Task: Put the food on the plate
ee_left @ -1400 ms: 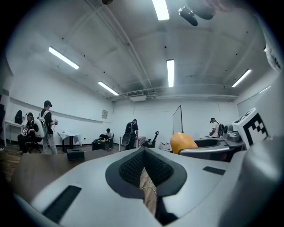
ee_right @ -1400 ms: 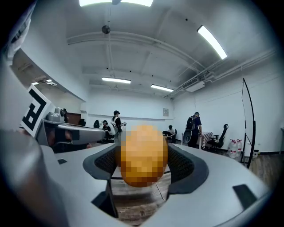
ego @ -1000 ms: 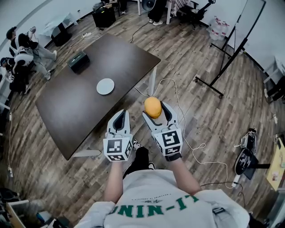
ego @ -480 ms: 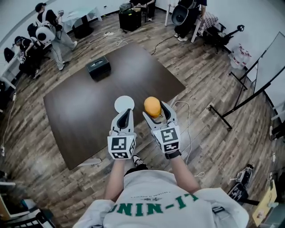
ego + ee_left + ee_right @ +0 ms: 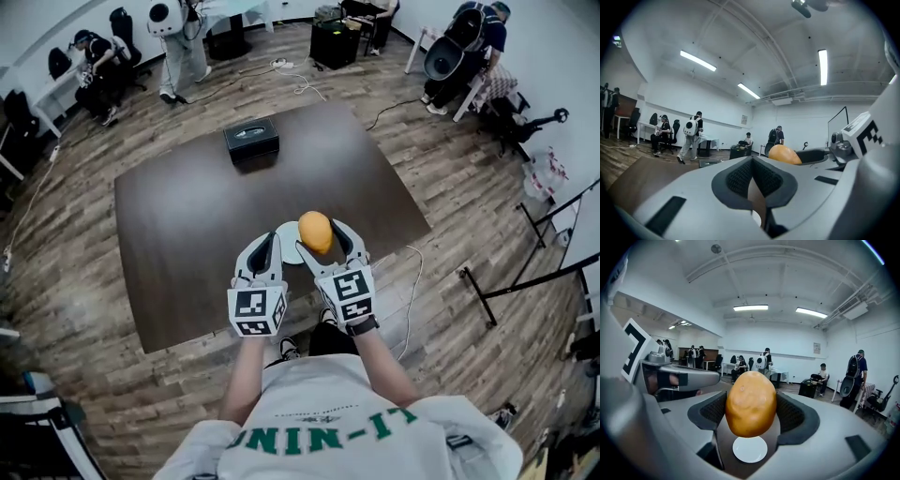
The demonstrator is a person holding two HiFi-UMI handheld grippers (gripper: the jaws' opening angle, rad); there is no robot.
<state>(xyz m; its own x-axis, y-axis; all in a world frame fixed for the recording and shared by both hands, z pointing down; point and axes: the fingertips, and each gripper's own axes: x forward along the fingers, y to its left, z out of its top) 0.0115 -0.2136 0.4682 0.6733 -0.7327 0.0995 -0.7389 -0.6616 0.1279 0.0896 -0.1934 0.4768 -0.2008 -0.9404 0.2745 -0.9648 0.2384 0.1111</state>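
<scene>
An orange-yellow, potato-like food [image 5: 316,231] sits between the pads of my right gripper [image 5: 317,236], which is shut on it and holds it in the air. In the right gripper view the food [image 5: 751,403] hangs just above a small white plate [image 5: 750,449] on the dark table. In the head view the plate [image 5: 290,249] shows only as a white sliver between the two grippers. My left gripper [image 5: 265,247] is beside the right one, shut and holding nothing. From the left gripper view, its pads [image 5: 740,178] meet and the food [image 5: 784,154] shows to the right.
The dark brown table [image 5: 187,244] carries a black box [image 5: 251,142] near its far edge. Several people and chairs are along the far wall. A white cable [image 5: 410,281] lies on the wood floor right of the table, with stand legs [image 5: 525,281] further right.
Both grippers have come up to and over the table with the food still gripped. The plate, formerly far ahead, now lies right under them.
</scene>
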